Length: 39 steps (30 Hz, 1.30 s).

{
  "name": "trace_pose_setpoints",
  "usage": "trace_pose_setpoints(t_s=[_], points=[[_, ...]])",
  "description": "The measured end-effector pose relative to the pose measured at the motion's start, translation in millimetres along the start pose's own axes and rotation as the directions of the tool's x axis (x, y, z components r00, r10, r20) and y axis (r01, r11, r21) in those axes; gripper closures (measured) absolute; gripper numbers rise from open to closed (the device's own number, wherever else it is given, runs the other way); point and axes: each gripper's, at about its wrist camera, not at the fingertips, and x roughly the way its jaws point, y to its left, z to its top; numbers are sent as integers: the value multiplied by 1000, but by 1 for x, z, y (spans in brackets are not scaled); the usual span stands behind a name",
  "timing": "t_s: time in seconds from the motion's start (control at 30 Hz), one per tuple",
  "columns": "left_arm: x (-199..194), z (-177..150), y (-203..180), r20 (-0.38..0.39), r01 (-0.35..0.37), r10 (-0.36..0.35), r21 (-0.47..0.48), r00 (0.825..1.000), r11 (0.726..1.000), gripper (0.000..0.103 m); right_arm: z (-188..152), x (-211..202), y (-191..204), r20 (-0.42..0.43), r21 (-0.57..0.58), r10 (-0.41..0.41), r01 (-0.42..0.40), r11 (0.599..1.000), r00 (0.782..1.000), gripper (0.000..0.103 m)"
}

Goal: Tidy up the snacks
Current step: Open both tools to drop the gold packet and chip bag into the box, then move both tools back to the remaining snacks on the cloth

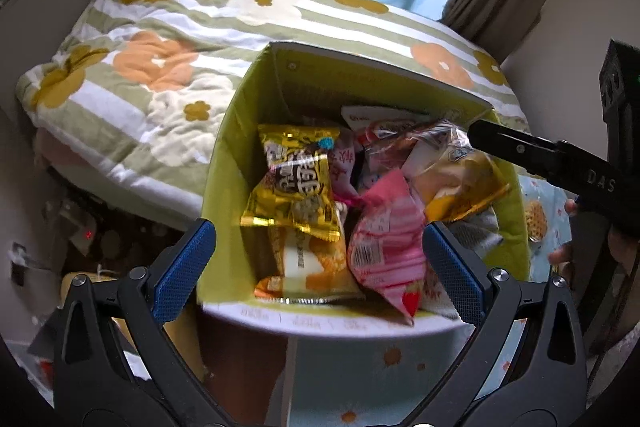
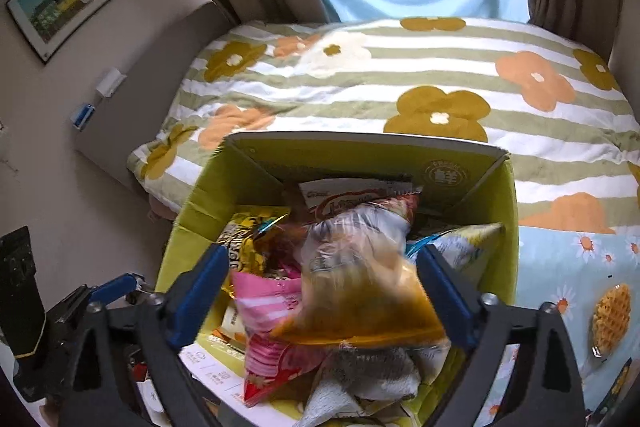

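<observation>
Box [image 1: 224, 163], green cardboard, flaps open, centre of both frames — stands on a surface [image 2: 560, 267] covered with a pale blue daisy-print cloth, just in front of a bed with a striped floral quilt [image 2: 400, 79].

Contents, heaped and overlapping:
- yellow foil packet [image 1: 294, 183], left side of the box, lying on an orange-and-white packet [image 1: 308, 267]
- pink striped packet [image 1: 390, 243] with a strawberry print, centre, reaching the near rim
- clear wrapper with orange base [image 2: 360, 291], right of centre, blurred in the right wrist view
- red-and-white packet [image 2: 352, 197] against the far wall

Left gripper [image 1: 320, 267]: jaws spread wide over the near edge of the box, nothing between the blue pads.

Right gripper [image 2: 324, 295]: jaws wide apart above the heap; the clear wrapper lies between them, pads not pressing on it. Its black finger enters the left wrist view from the right.

Waffle-print packet [image 2: 610, 319] — lies on the cloth at lower right, outside the box.
</observation>
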Motion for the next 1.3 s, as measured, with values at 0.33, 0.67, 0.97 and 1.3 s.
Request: trace_pose_setpoints(t_s=[0.33,0.67,0.97,1.3], points=[[-19,-22,-10,32,27,-28,31,999,999,1,-33,-32,8,62,-34,-31,33,999,998,8],[-23,-31,-58,42,103,-110,146,993,984,1,-56,-79,-10,105,29,-160,158,987,981,8],[-18,-48,-142,-2,184,-190,257,982,949,1,-89,-153,-77,183,156,-240,213,965,953,8],[-2,-93,-263,-76,215,-201,268,977,939,1,-134,-222,-193,148,236,-304,265,935,941,8]])
